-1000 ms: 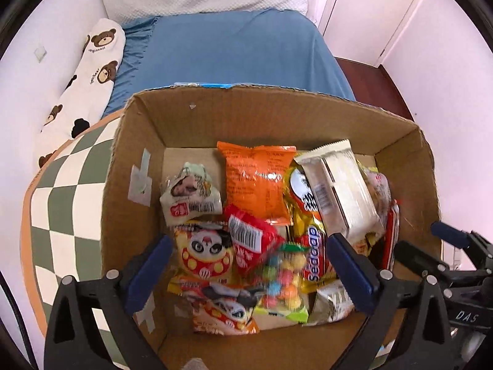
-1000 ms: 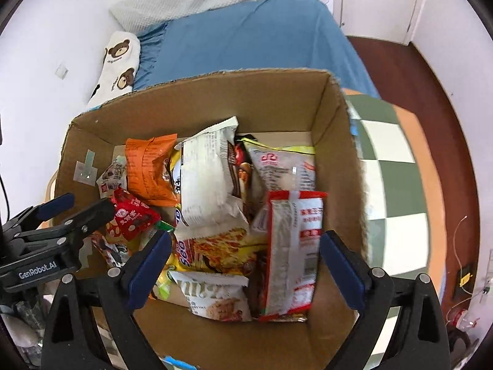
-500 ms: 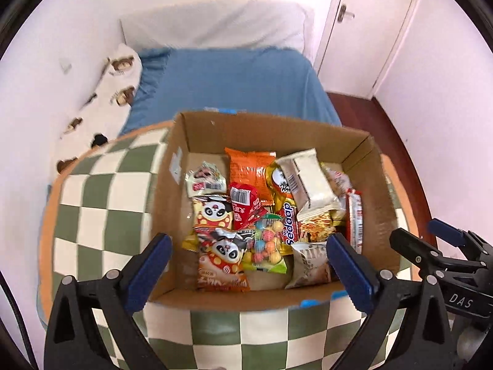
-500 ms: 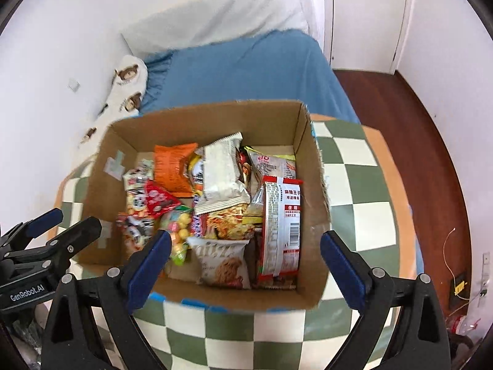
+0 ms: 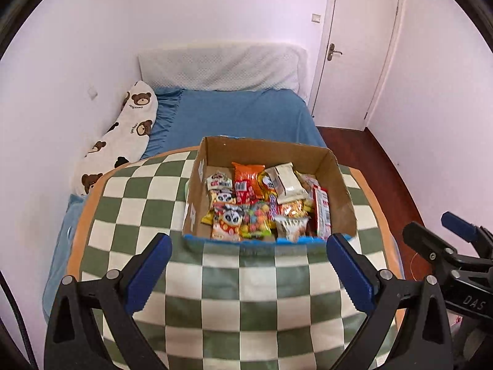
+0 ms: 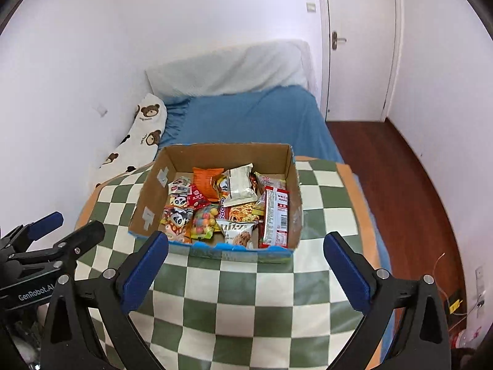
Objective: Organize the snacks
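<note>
Behind the open brown cardboard box [image 5: 336, 182] lies a bed with a blue sheet [image 5: 243, 114], a long white bear-print pillow [image 5: 123, 135] along its wall side and a white door [image 5: 360, 46] past its far corner; nothing stands between the box and either claw. The left claw [image 5: 248, 273] and right claw [image 6: 245, 273] both hang on the near side of the box, tilted down toward it, over the green-and-cream checked counter [image 5: 222, 296]. Each gapes wide and holds nothing; the right one's jaws have just been opening, with nothing between them. The box sits on the counter, filled with colourful snack packets [image 6: 228, 203] lying flat and overlapping.
</note>
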The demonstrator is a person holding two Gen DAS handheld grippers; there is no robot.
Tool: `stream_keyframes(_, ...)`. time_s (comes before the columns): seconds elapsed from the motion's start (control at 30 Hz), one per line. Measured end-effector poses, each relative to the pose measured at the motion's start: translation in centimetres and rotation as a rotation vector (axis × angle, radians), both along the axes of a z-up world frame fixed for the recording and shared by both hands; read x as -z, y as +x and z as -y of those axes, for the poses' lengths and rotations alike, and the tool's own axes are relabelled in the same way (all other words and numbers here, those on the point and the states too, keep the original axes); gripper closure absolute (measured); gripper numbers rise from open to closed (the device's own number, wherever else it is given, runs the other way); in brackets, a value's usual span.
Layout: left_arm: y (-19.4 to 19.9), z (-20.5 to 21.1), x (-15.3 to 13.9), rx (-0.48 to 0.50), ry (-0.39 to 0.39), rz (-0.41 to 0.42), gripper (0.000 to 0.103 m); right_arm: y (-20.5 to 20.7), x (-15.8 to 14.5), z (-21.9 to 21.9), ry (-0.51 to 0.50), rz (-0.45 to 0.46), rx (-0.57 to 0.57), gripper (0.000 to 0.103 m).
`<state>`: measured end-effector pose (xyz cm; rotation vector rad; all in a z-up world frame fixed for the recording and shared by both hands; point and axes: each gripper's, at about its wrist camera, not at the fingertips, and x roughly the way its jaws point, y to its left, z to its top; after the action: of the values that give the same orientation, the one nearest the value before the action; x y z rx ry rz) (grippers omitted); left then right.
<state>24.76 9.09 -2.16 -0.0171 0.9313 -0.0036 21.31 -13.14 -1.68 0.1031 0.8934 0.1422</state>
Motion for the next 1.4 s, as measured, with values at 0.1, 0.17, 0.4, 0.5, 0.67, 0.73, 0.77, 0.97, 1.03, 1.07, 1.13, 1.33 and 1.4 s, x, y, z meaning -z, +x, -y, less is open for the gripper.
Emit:
stream_keyframes(0.1, -1.8, 0.3, -0.8, 0.007, 0.014, 0.020, 0.000, -2.7, -1.6, -0.2, -0.007, 0.031, -0.009, 0.000)
stream_keyframes(0.17, -2.9, 0.4, -1.5, 0.006, 0.034, 0.035, 0.000, -3.9, -2.5, -0.4, -0.014, 0.045, -0.011, 0.000)
stream_keyframes(0.4, -5.7, 0.8, -3.1, 0.002, 0.051, 0.079, 0.000, -6.9, -4.6, -0.5, -0.014, 0.076, -0.018, 0.000)
stream_keyframes(0.5, -6.2, 0.7, -3.6, -0.006, 0.040, 0.087, 0.000, -7.4, -5.2, -0.4, -0.021, 0.088, -0.014, 0.000)
stream_keyframes(0.67, -6.5, 0.6, -4.0, -0.015, 0.040, 0.101, 0.000, -7.7, -5.4, 0.1, -0.023, 0.095, -0.001, 0.000)
stream_keyframes(0.73, -6.5, 0.6, -4.0, -0.014, 0.036, 0.101, 0.000, -7.4, -5.2, 0.2, -0.021, 0.097, 0.009, 0.000)
stream_keyframes(0.77, -6.4, 0.6, -4.0, -0.017, 0.039, 0.105, 0.000, -7.4, -5.1, 0.3, -0.023, 0.098, 0.014, 0.000)
stream_keyframes(0.97, -4.6, 0.8, -3.0, -0.006, 0.040, 0.090, 0.000, -6.0, -4.1, 0.8, -0.024, 0.089, 0.043, 0.000)
stream_keyframes(1.03, -3.8, 0.9, -2.6, -0.009, 0.050, 0.084, 0.000, -5.2, -3.6, 1.0, -0.032, 0.091, 0.052, 0.000)
stream_keyframes(1.07, -3.3, 0.9, -2.3, -0.013, 0.056, 0.082, 0.000, -4.7, -3.3, 1.0, -0.035, 0.089, 0.053, 0.000)
stream_keyframes(1.13, -2.4, 1.0, -1.7, -0.018, 0.071, 0.079, 0.000, -3.7, -2.6, 1.0, -0.042, 0.081, 0.058, 0.000)
stream_keyframes(1.33, 0.5, 0.7, 0.3, -0.037, 0.095, 0.057, 0.000, -0.5, -0.1, 1.2, -0.053, 0.052, 0.072, 0.000)
stream_keyframes(1.4, 1.6, 0.5, 1.1, -0.042, 0.098, 0.036, 0.000, 0.5, 0.8, 1.2, -0.056, 0.036, 0.074, 0.000)
